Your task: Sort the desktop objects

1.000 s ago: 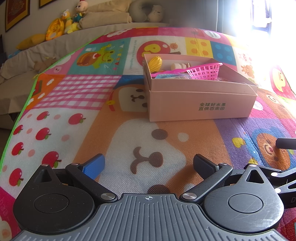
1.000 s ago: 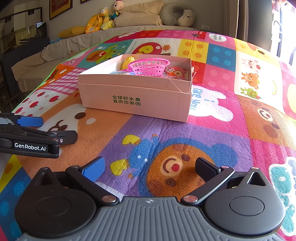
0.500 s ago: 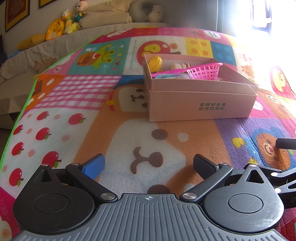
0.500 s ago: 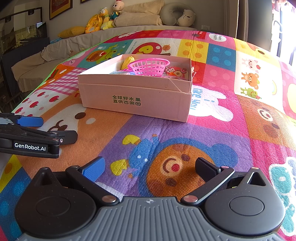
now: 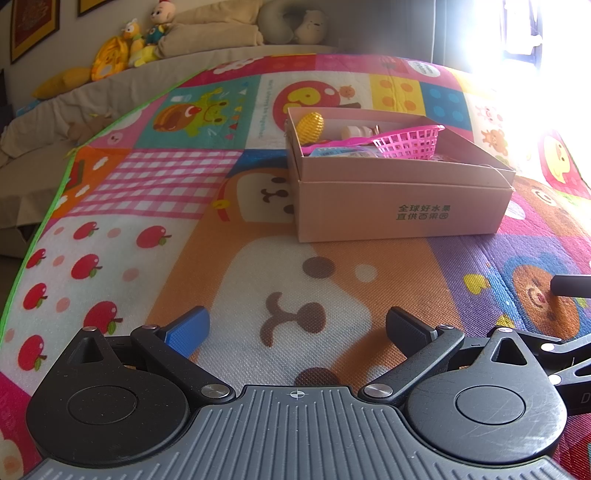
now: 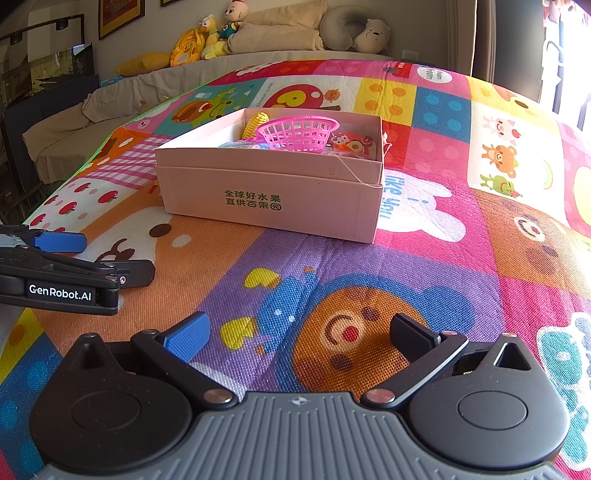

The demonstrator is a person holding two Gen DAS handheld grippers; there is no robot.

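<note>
A pink cardboard box (image 5: 402, 206) (image 6: 273, 199) stands on the cartoon play mat, ahead of both grippers. It holds a pink plastic basket (image 5: 410, 142) (image 6: 297, 133), a yellow toy corn (image 5: 310, 125) (image 6: 255, 123), a small pale bottle (image 5: 356, 132) and other small items partly hidden by the walls. My left gripper (image 5: 297, 328) is open and empty, low over the mat, well short of the box. My right gripper (image 6: 299, 334) is open and empty, also short of the box. The left gripper also shows at the left of the right wrist view (image 6: 103, 258).
The play mat (image 5: 184, 258) (image 6: 461, 240) covers the surface; its green edge runs along the left. A sofa with plush toys (image 6: 207, 35) and cushions stands behind. Bright window glare fills the upper right of the left wrist view.
</note>
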